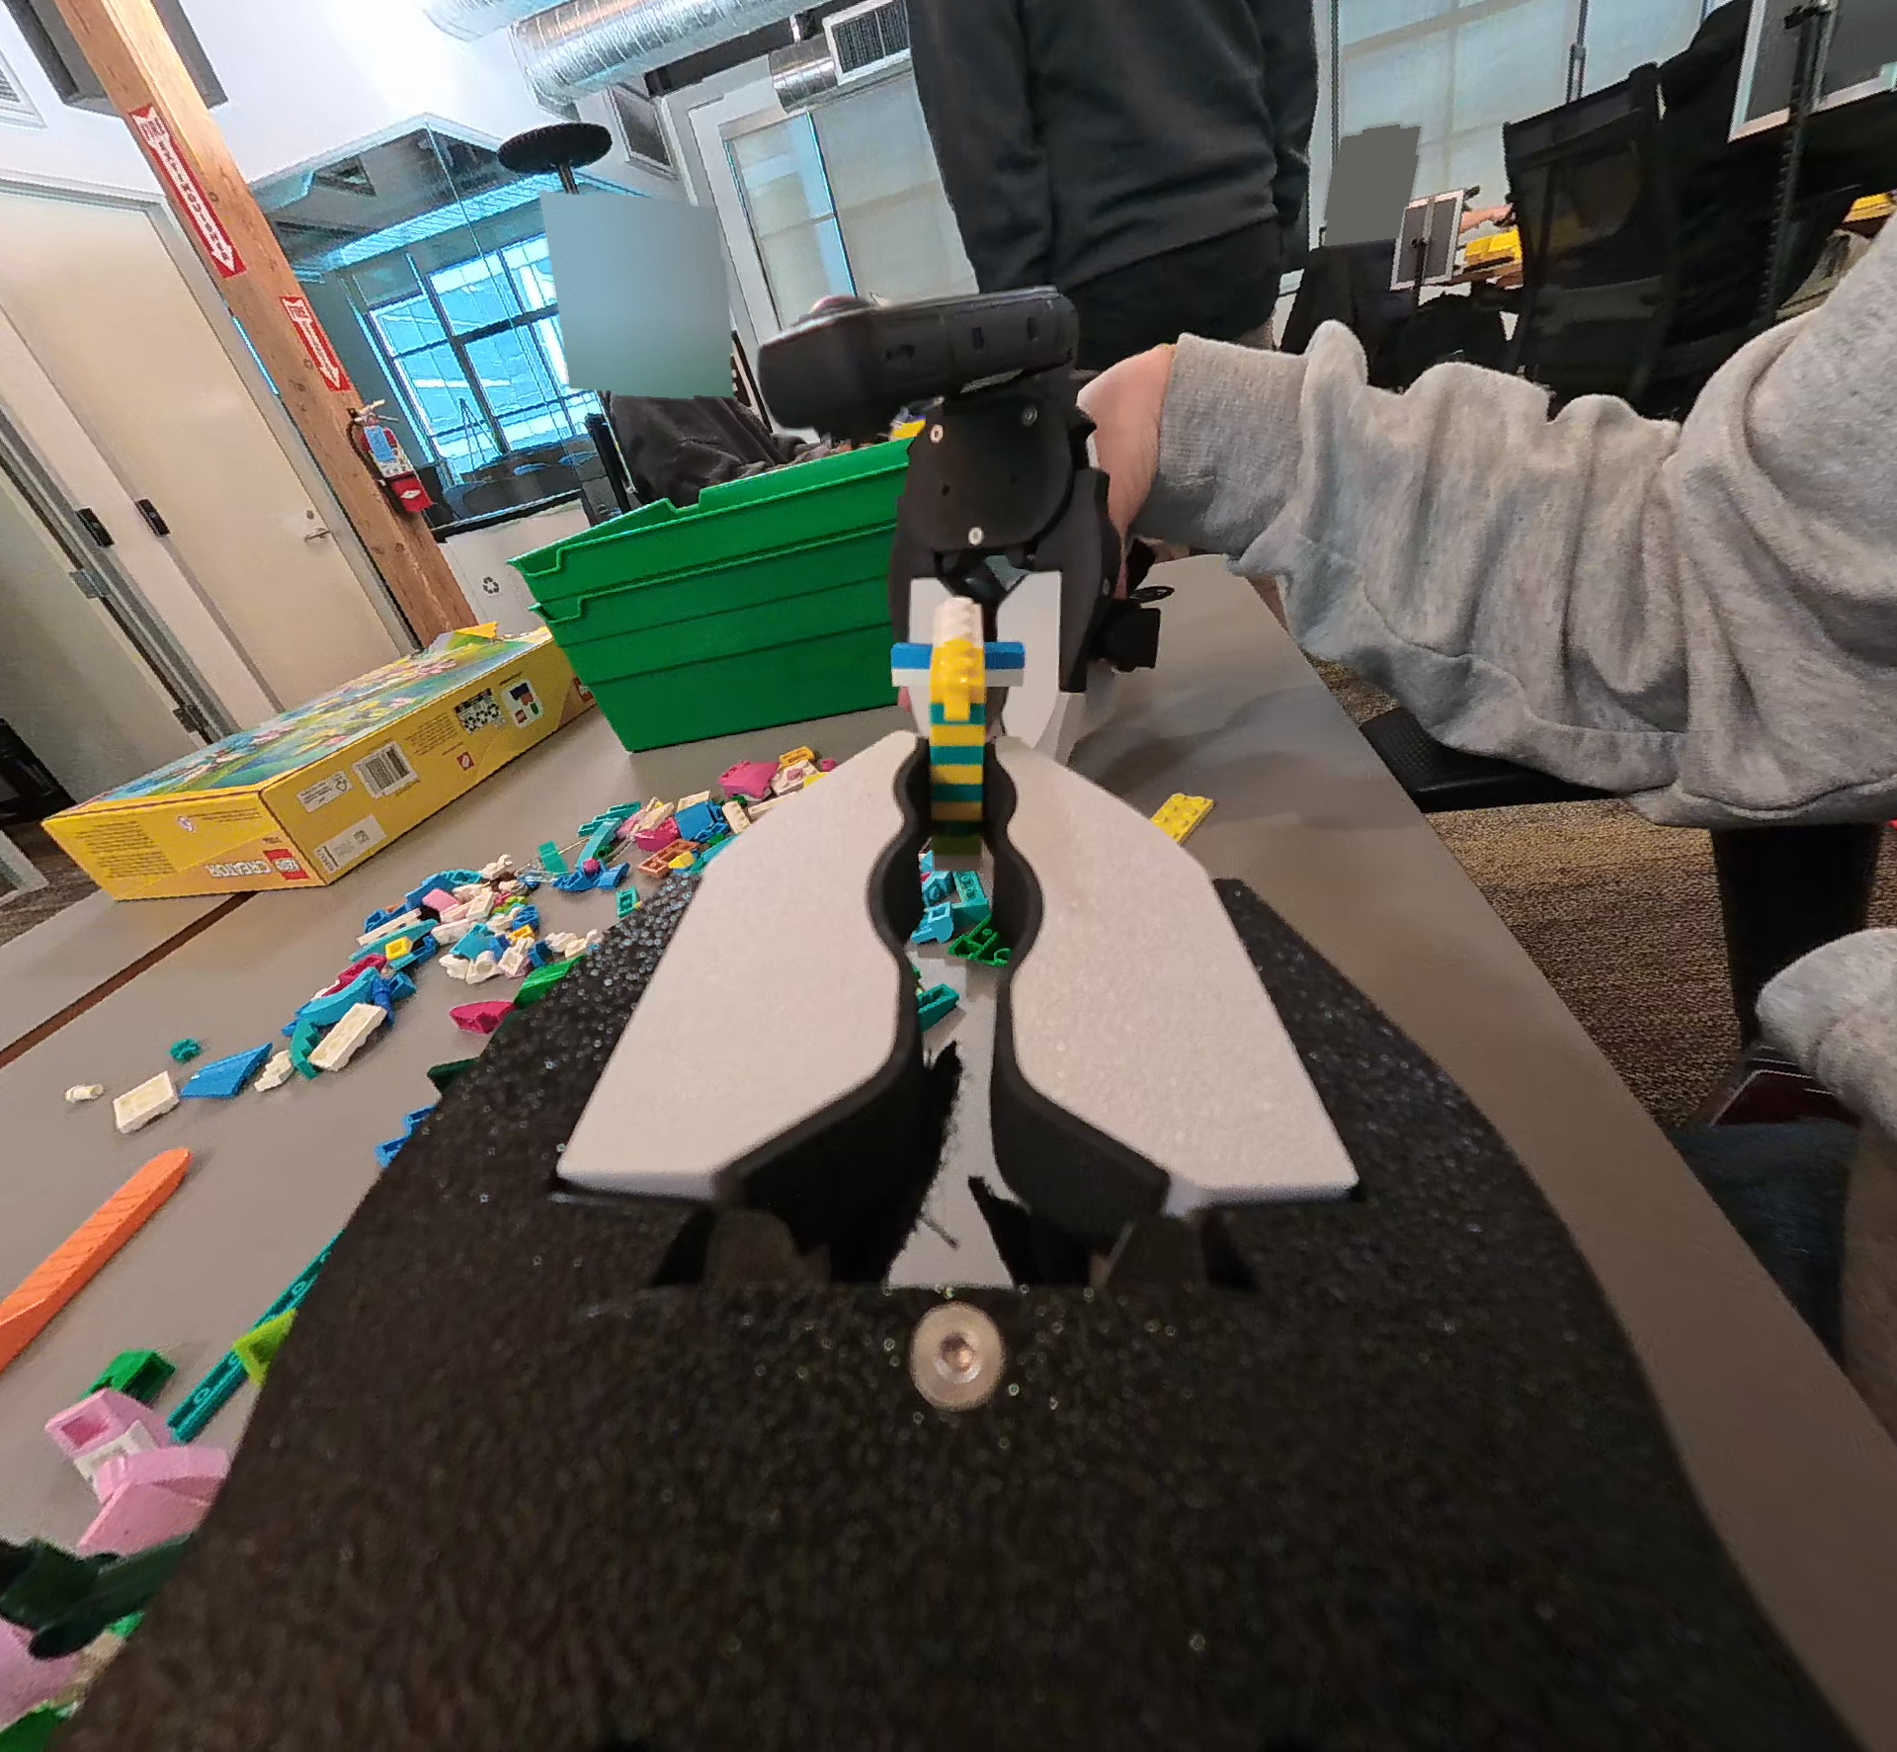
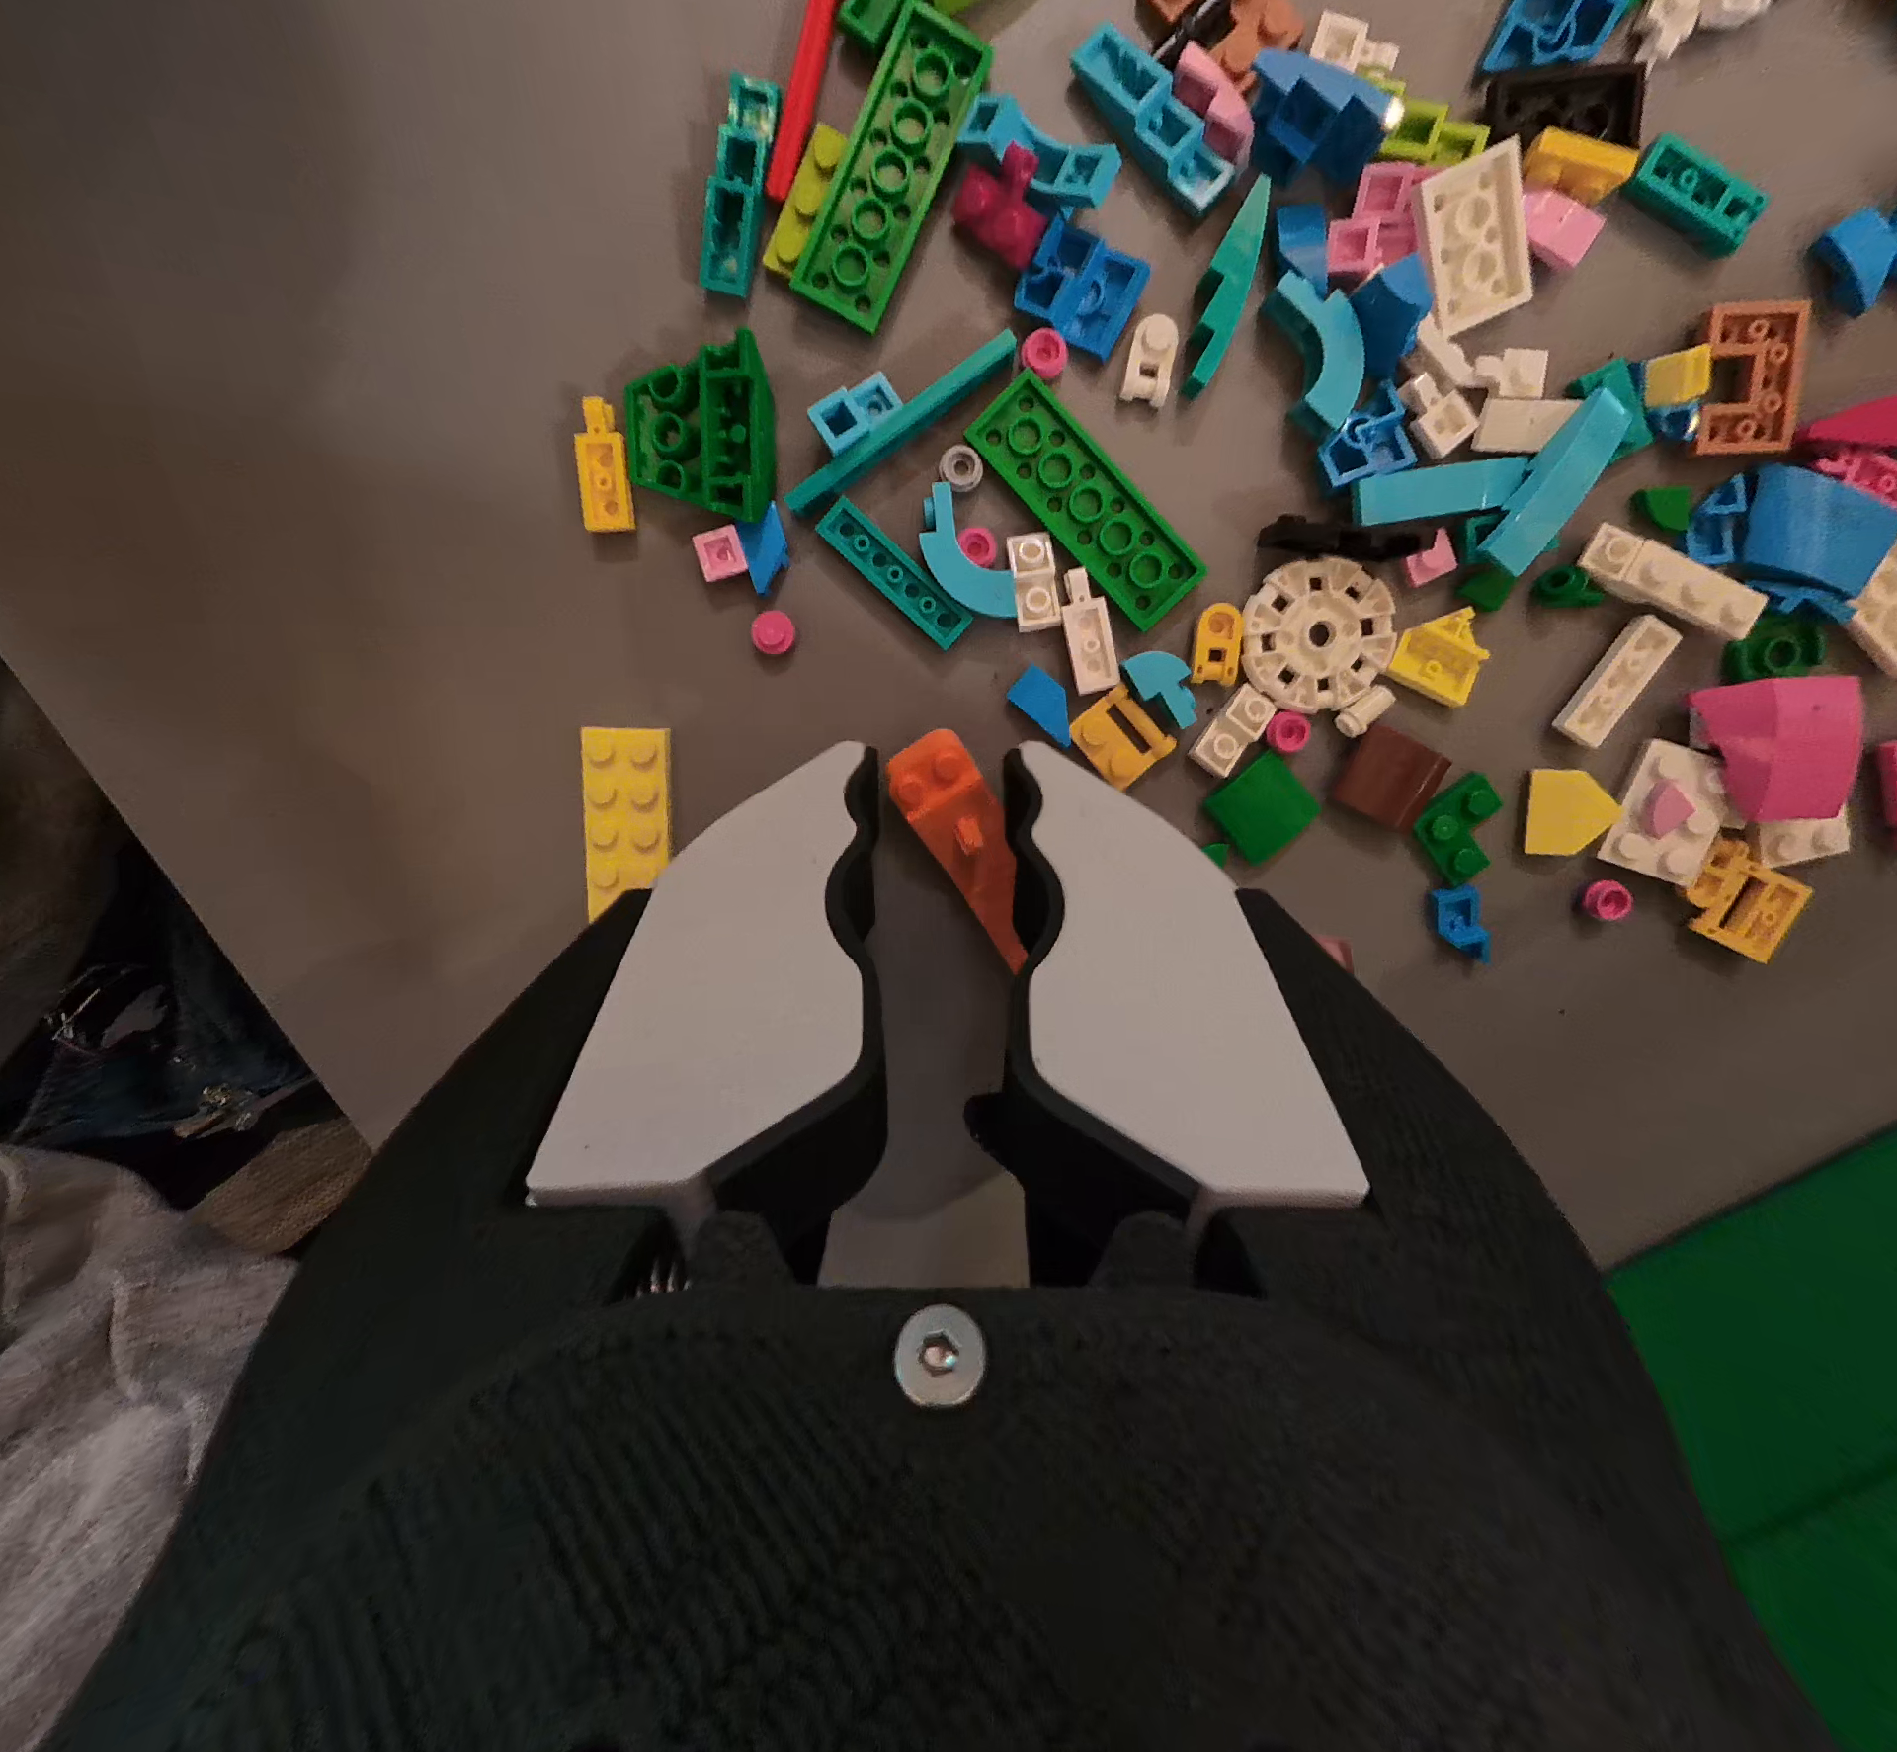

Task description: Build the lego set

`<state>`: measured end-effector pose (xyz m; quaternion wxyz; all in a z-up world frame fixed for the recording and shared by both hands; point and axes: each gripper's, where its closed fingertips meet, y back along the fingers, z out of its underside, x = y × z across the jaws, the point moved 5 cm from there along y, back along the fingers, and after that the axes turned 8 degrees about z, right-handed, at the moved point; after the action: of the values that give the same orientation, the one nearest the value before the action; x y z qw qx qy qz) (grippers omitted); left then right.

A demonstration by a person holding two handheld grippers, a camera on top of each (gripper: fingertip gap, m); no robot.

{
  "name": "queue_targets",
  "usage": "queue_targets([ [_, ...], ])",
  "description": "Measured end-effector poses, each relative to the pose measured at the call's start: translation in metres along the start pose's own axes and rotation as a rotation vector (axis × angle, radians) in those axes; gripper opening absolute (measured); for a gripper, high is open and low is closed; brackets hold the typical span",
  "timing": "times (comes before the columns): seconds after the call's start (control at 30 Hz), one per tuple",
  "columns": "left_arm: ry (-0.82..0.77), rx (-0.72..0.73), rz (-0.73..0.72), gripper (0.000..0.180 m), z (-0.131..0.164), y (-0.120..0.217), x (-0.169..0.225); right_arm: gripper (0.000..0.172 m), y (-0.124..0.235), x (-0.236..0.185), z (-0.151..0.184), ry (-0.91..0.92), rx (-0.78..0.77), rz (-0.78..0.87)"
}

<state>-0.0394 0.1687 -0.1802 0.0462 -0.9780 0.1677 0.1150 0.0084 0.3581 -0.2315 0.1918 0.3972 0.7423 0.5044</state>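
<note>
Left claw point(image 1: 958, 804) is nearly closed, its two pads pressed on the lower end of a striped stack of yellow and teal bricks point(image 1: 957, 758). That stack rises out of the tips, with a blue-and-white crossbar and a white piece at its top. Right claw point(image 2: 939, 784) points down at the grey tabletop point(image 2: 308, 368) with its jaws partly open. An orange wedge brick point(image 2: 950, 820) lies on the tabletop between them; its side meets the right pad, while a sliver of tabletop shows between it and the left pad. In the left wrist view the right claw hangs just behind the stack's top, gripped by a hand point(image 1: 1124, 440) in a grey sleeve.

Just left of the right claw lies a yellow studded plate point(image 2: 624, 810). Ahead of it and to its right spreads a scatter of loose bricks point(image 2: 1232, 368), among them a white toothed wheel point(image 2: 1317, 637). Farther off stand nested green bins point(image 1: 719, 614) and a yellow box point(image 1: 308, 768).
</note>
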Motion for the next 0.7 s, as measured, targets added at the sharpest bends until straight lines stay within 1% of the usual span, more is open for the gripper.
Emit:
queue_targets([
  [0.1,0.001,0.0,0.001,0.008,0.0,0.0,0.0,0.027,0.001,0.001,-0.011,0.027,0.07,0.021],
  [0.23,0.0,0.0,0.0,0.008,0.0,0.0,0.0,0.027,-0.003,-0.002,-0.025,0.085,0.14,0.033],
  [0.33,-0.001,-0.001,0.001,0.008,0.0,0.0,0.001,0.026,-0.011,-0.003,-0.027,0.097,0.127,0.032],
  [0.43,-0.002,-0.001,0.001,0.008,0.0,0.0,0.001,0.021,-0.015,-0.003,-0.026,0.098,0.118,0.029],
  [0.53,-0.001,-0.001,0.001,0.008,0.0,0.0,0.002,0.016,-0.015,-0.005,-0.026,0.098,0.114,0.021],
  [0.7,-0.002,-0.001,0.001,0.008,0.0,0.0,0.003,0.014,-0.013,-0.009,-0.026,0.1,0.1,-0.006],
])
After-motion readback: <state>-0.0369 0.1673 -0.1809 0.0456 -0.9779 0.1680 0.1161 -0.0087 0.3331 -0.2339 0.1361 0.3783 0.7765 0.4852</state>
